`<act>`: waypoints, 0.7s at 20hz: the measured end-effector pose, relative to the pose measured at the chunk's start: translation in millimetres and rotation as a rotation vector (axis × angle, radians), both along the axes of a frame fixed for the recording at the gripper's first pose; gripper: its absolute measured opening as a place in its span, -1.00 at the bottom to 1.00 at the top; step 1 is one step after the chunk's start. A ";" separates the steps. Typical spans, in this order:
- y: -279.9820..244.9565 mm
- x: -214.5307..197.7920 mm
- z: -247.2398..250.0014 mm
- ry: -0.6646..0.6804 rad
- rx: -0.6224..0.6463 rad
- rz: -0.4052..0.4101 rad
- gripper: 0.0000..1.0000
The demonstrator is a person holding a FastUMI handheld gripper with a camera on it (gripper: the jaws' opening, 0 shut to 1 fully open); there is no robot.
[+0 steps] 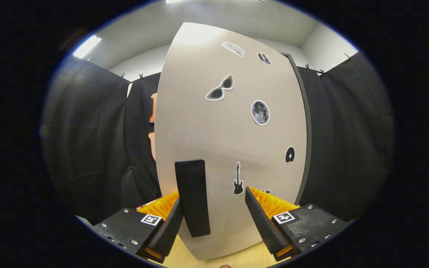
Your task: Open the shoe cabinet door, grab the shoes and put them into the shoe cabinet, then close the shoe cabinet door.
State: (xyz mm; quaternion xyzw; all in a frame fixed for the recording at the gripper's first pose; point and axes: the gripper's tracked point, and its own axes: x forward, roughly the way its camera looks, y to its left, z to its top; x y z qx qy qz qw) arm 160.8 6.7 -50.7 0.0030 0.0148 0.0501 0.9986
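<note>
Gripper view looks straight at the shoe cabinet door, a pale grey panel that stands upright just ahead of the claw and bulges with the lens. A dark handle, a flat upright bar, sits low on the door towards its left edge. The claw is spread open: its 2 fingers stand apart, the left finger touching or just beside the handle's left side, the right finger well clear of the handle to its right, so the handle lies between them without being pressed from both sides.

Stickers are scattered over the door: a pair of sunglasses above the middle, a round moon just below and right of them, a small guitar between the fingertips beside the handle, a dark round sticker near the right edge, and 2 smaller ones near the top that are too small to make out. A dark strip runs down the door's right edge. Black cloth hangs on both sides behind the cabinet, under a white ceiling with a light. Beneath the door's lower edge a band of light wooden floor shows between the fingers.
</note>
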 end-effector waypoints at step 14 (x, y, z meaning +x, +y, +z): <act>23.7 36.9 0.0 -0.026 0.004 -0.172 0.83</act>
